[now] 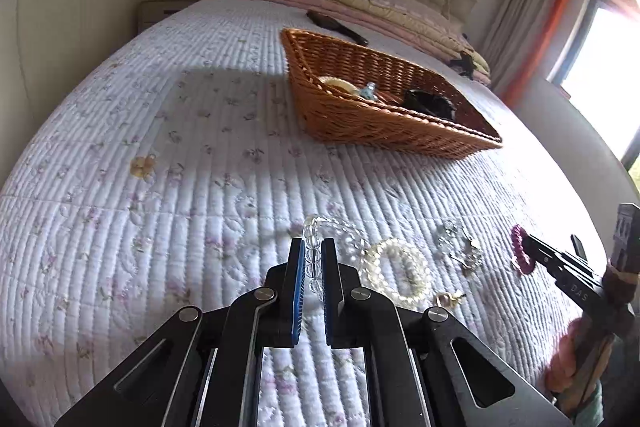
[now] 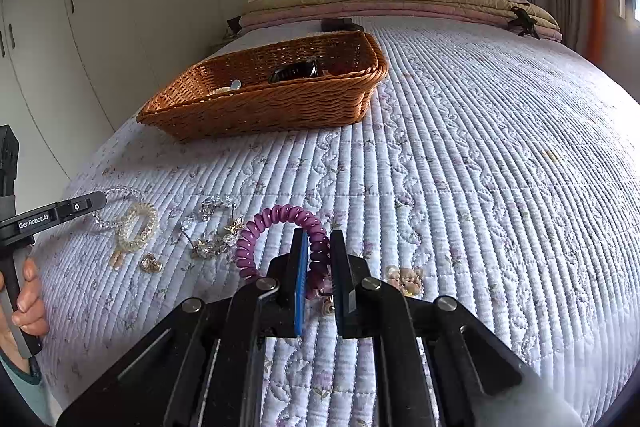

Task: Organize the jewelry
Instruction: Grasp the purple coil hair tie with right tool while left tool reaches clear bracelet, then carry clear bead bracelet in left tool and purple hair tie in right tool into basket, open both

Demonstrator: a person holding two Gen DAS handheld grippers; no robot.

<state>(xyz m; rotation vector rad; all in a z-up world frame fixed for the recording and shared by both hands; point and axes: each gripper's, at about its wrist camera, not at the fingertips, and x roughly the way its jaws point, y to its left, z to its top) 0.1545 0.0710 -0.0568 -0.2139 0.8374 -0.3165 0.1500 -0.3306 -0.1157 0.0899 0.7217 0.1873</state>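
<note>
Left gripper (image 1: 313, 255) is clamped on the clear bead bracelet (image 1: 320, 227), just above the quilt (image 1: 160, 187). Right gripper (image 2: 319, 247) is clamped on the purple coil hair tie (image 2: 276, 223). Pearl bracelet (image 1: 400, 271) and crystal clips (image 2: 212, 243) lie between them. Wicker basket (image 1: 360, 131) sits beyond.

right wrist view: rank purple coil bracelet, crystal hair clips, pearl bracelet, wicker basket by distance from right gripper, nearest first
1. Purple coil bracelet: between the right gripper's blue pads, gripped.
2. Crystal hair clips: on the quilt just left of the coil.
3. Pearl bracelet: further left, by the left gripper's tip.
4. Wicker basket: farthest, up the bed towards the pillows, left of centre.
</note>
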